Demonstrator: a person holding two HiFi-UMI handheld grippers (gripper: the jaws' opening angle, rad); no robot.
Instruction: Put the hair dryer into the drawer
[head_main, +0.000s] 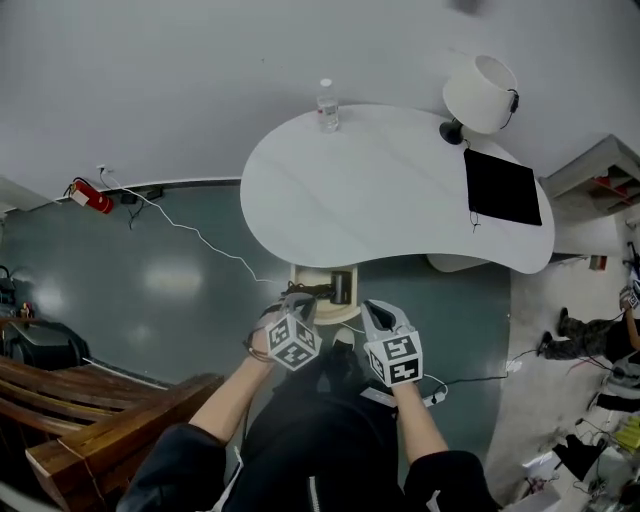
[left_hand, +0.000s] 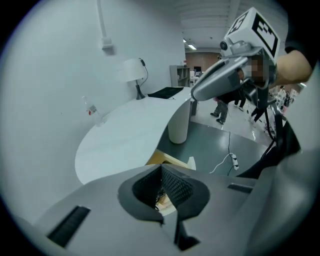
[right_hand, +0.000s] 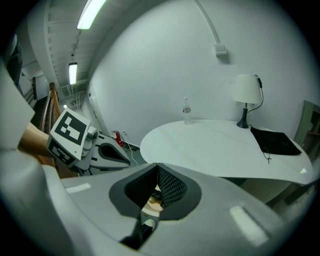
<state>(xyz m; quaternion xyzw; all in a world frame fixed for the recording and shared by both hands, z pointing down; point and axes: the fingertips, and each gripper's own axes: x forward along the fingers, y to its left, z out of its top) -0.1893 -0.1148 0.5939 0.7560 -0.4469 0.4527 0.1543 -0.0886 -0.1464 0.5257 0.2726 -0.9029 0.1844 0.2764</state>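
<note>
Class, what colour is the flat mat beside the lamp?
The mat is black, clearest in the head view.

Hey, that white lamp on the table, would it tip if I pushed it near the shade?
Probably yes: the lamp carries a wide shade high over a small dark base, so it looks top-heavy. Its cord may also tug when lifted.
</note>
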